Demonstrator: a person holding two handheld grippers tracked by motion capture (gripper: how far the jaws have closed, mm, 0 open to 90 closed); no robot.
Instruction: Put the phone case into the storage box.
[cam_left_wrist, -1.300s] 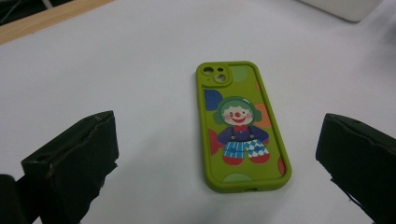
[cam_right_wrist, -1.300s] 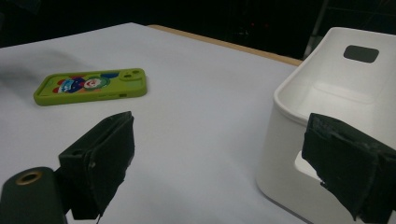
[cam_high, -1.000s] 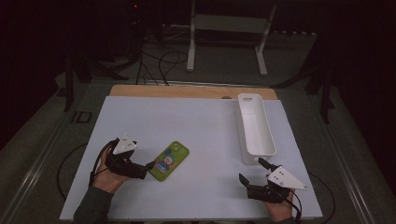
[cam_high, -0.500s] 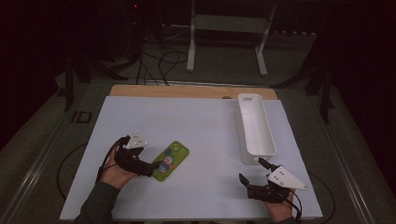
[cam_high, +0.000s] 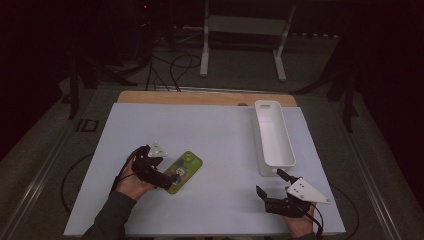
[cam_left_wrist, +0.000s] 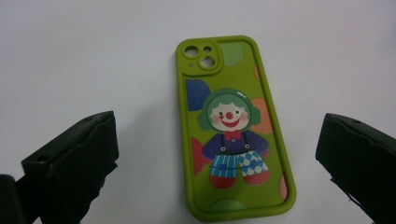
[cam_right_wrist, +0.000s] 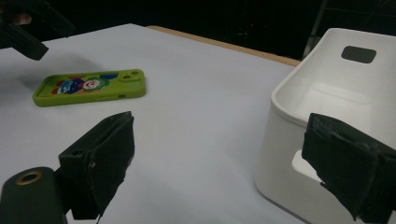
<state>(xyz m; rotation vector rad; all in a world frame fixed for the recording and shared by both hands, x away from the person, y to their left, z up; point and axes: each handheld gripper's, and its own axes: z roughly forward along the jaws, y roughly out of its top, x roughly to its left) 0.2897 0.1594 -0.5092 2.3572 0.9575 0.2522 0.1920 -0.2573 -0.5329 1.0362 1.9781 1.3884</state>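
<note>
High view: my left gripper (cam_high: 159, 172) sits at the phone's (cam_high: 183, 171) near end; my right gripper (cam_high: 272, 189) rests near the tray (cam_high: 274, 137).
Left gripper view: my jaws apart, phone flat between them.
Right gripper view: my jaws apart, holding nothing.
</note>
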